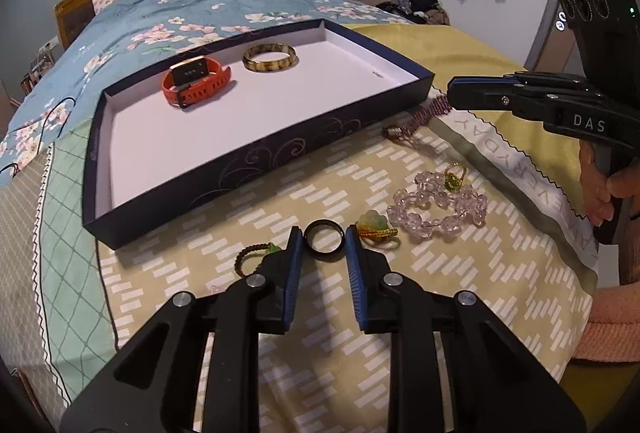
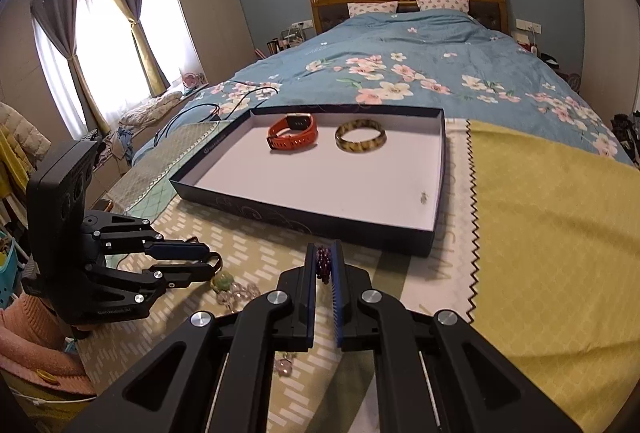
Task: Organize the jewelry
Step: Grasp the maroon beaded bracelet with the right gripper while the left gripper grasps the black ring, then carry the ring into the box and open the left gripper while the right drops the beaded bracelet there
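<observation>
So nearest the camera, the left gripper [image 1: 323,239] had its jaws narrowed around a black ring [image 1: 324,240] lying flat on the patterned bedspread [image 1: 248,233]. The ring sat right between the blue pads, about touching on both sides, but I honestly couldn't tell if they were pressing it yet or just framing it. The ring looked to be still resting on the cloth, not lifted.

Scattered just beside it: a brown cord ring with a green bit [image 1: 252,257] on one side, a green and orange charm piece [image 1: 374,225] on the other, then the clear crystal bead bracelet [image 1: 438,207] with a little gold and green ring [image 1: 454,179] at its far edge.

A bit further out, the right gripper [image 2: 325,265] was clamped tight on a purple beaded bracelet [image 2: 324,265], with the rest of the strand trailing onto the bedspread in the left wrist view [image 1: 420,121].

Beyond that sat the dark blue tray [image 1: 224,169] with a white inside, holding only two things at its far end: the orange watch [image 1: 196,83] and the amber bangle [image 1: 270,57], side by side but apart.

So my read: two pieces sorted, two mid-pickup, at least four loose ones left to go. Less than halfway, I'd say
</observation>
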